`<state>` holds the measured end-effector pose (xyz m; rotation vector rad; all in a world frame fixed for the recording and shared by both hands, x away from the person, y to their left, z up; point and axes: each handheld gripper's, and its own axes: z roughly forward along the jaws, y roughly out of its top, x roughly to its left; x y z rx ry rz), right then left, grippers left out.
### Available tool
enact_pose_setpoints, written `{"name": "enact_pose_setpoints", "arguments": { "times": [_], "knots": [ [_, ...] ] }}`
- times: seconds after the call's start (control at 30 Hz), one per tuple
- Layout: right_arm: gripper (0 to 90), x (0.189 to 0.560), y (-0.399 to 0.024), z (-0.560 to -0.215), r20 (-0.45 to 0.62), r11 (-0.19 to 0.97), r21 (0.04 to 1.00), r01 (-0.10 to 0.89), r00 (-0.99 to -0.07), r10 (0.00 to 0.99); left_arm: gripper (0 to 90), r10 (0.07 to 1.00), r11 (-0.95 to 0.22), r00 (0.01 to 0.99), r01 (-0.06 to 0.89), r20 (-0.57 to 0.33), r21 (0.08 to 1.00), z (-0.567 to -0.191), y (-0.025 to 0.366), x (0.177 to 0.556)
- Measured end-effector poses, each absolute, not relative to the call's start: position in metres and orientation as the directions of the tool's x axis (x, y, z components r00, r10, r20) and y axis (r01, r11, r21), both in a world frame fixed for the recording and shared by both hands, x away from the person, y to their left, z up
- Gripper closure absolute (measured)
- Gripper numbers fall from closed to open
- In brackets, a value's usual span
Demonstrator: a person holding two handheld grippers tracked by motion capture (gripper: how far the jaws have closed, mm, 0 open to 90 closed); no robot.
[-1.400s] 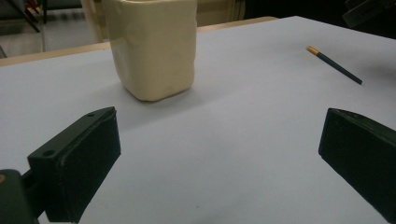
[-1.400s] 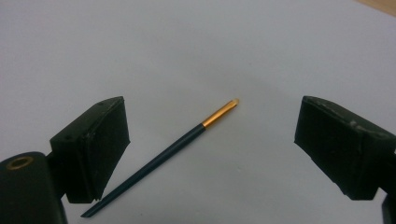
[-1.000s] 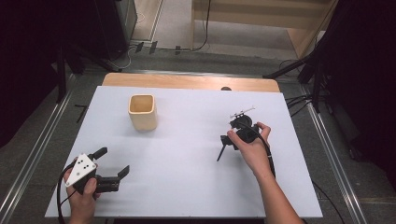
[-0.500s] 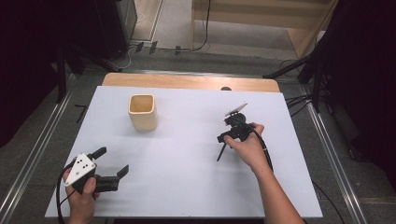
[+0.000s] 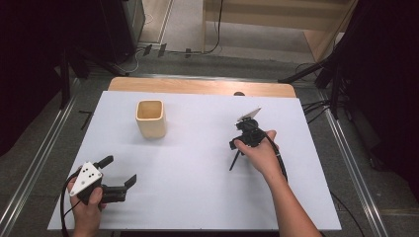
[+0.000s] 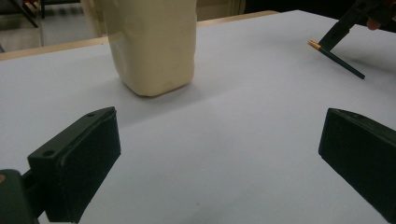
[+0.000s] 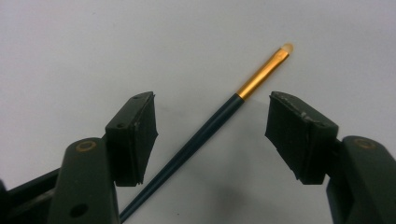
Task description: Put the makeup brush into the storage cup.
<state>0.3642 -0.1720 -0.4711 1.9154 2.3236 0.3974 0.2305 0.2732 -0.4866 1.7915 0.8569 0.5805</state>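
We have our right tool (image 7: pixel 211 135) straddling the dark pencil (image 7: pixel 201 130) with the gold ferrule, which lies flat on the white desk (image 5: pixel 197 197), well right of the cream cup (image 5: pixel 150 118). Its jaws have just been closing around the shaft but do not press it yet, so the grasp, the lift and, we judge, the carry to the cup remain. Our left tool (image 6: pixel 219 154) rests open and empty. Against the earlier frames, the right hand sits slightly lower over the pencil.
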Motion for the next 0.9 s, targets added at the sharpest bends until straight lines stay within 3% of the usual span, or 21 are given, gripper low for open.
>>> {"name": "enact_pose_setpoints", "arguments": {
  "times": [0.27, 0.9],
  "knots": [
    [47.6, 0.37, -0.174, -0.477, 0.105, 0.12, 0.214, 0.969, -0.145, 0.984, 0.0, 0.774, -0.227, 0.633, 0.287, -0.006, 0.931, -0.487, 0.273, 0.231],
    [73.0, 0.378, -0.161, -0.479, 0.003, 0.109, 0.175, 0.979, -0.112, 0.994, 0.0, 0.768, -0.241, 0.64, 0.289, 0.0, 0.926, -0.488, 0.27, 0.233]
  ]
}}
